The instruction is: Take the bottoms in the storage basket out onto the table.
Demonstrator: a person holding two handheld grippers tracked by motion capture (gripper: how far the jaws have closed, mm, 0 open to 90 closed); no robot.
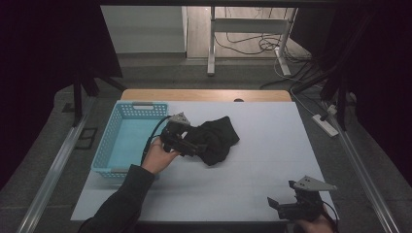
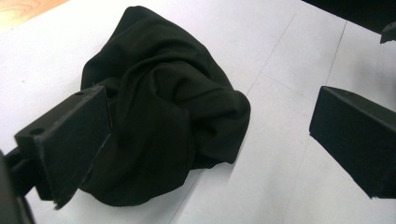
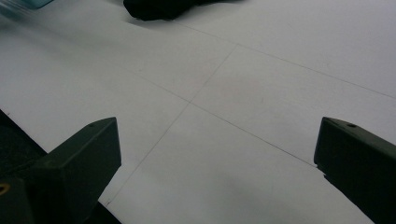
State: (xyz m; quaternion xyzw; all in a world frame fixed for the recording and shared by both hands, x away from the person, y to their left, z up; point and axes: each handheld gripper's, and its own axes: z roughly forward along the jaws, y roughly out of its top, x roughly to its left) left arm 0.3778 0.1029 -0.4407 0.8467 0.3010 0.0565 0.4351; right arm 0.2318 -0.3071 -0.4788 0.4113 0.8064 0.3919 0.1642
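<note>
On the white table top [image 1: 252, 179], seen from the high view, a crumpled black cloth garment [image 1: 214, 138] lies near the middle, just right of a light blue plastic lattice basket [image 1: 109, 145] that stands at the table's left side. The left gripper [image 1: 187, 145], held in the person's left hand [image 1: 158, 156], reaches in from the basket's side and meets the cloth's left edge; from this view I cannot tell how its jaws stand. The right gripper [image 1: 284, 206] sits at the near right corner of the table, well apart from the cloth, with a grey three-cornered plate on top.

Along the left gripper view, the left gripper [image 2: 210, 140] has its jaws spread wide. The left jaw touches the black cloth garment [image 2: 163, 116], which is bunched in folds and lies between the jaws but closer to the left one; the right jaw stands clear of it over the bare white table top [image 2: 289, 60].

Along the right gripper view, the right gripper [image 3: 217, 158] has its jaws wide apart with nothing between them but the white table top [image 3: 280, 93]. The black cloth garment [image 3: 159, 8] shows at the upper edge, far off.
</note>
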